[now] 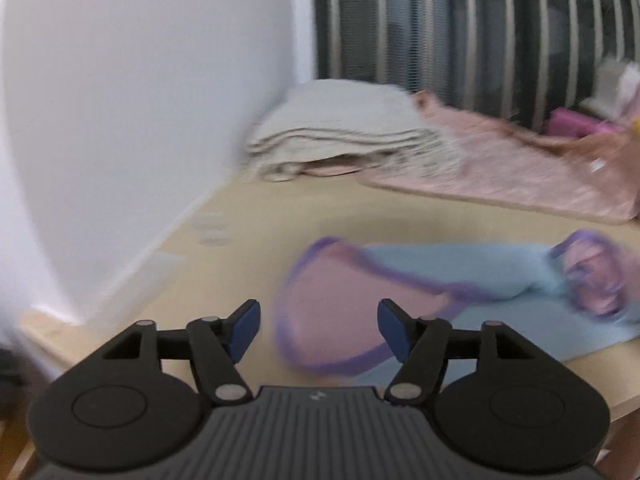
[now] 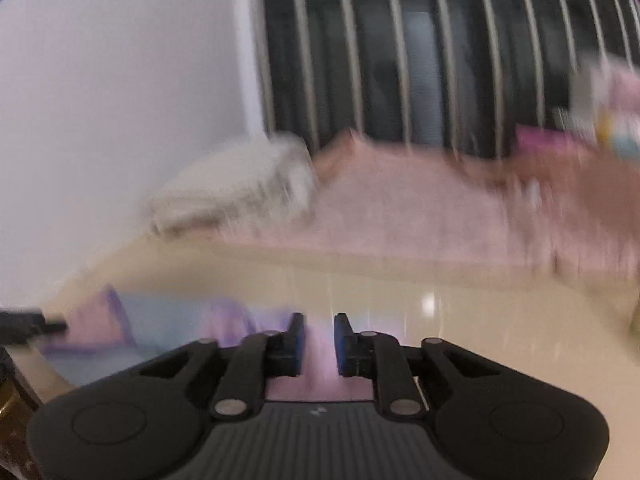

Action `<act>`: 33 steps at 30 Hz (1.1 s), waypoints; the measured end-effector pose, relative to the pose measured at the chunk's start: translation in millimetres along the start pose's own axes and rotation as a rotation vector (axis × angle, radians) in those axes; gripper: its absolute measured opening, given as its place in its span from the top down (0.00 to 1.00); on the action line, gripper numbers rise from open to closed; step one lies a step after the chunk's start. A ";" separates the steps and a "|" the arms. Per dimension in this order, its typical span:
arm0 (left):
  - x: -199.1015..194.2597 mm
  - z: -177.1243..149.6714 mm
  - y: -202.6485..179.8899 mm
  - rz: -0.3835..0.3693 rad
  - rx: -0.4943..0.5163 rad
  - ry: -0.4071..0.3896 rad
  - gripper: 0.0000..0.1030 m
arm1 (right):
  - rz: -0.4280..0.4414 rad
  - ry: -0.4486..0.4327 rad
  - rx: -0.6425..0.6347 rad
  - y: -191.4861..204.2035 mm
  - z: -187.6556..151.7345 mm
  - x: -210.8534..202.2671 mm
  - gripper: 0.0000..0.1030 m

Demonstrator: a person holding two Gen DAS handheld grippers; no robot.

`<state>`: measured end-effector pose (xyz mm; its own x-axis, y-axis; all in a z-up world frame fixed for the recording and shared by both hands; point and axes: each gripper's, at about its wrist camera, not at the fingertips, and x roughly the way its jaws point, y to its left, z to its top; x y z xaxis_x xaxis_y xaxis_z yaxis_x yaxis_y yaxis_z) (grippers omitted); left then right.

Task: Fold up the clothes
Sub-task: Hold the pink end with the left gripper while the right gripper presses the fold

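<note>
A small light-blue garment (image 1: pixel 472 276) with pink panels and purple trim lies flat on the beige table (image 1: pixel 224 224). My left gripper (image 1: pixel 318 330) is open and empty, hovering just before the garment's near left pink part. In the blurred right wrist view my right gripper (image 2: pixel 318 344) has its jaws a narrow gap apart over the garment's pink part (image 2: pixel 316 384); nothing shows between the pads. The blue and pink cloth (image 2: pixel 120 320) spreads to its left.
A folded pile of white cloth (image 1: pixel 344 132) lies at the back by the white wall (image 1: pixel 140 100). A pink cloth (image 1: pixel 500 160) is spread at the back right. A dark striped curtain (image 1: pixel 480 32) hangs behind. Pink items (image 1: pixel 576 124) sit far right.
</note>
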<state>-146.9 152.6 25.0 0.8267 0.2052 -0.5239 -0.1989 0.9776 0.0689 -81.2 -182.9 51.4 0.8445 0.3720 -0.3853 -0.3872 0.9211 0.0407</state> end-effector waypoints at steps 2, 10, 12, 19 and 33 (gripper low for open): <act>-3.5 -4.9 1.1 0.020 -0.017 0.013 0.30 | 0.078 0.019 -0.128 7.7 31.1 7.4 0.63; -1.0 -13.6 5.6 -0.025 -0.137 0.067 0.48 | 0.475 0.421 -0.460 125.8 85.6 166.1 0.64; -0.9 -14.0 5.2 -0.026 -0.142 0.071 0.49 | 0.509 0.451 -0.553 160.8 74.9 185.9 0.64; 9.9 -9.2 16.2 -0.022 -0.229 0.060 0.88 | 0.570 0.550 -0.608 201.8 51.8 232.2 0.75; 16.3 40.1 13.9 -0.114 -0.268 -0.056 0.99 | 0.436 0.426 -0.358 144.6 84.8 225.6 1.00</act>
<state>-115.1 171.4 51.5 0.8778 0.1045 -0.4674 -0.2289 0.9488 -0.2177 84.7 43.9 48.6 0.3948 0.5537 -0.7332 -0.8167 0.5771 -0.0039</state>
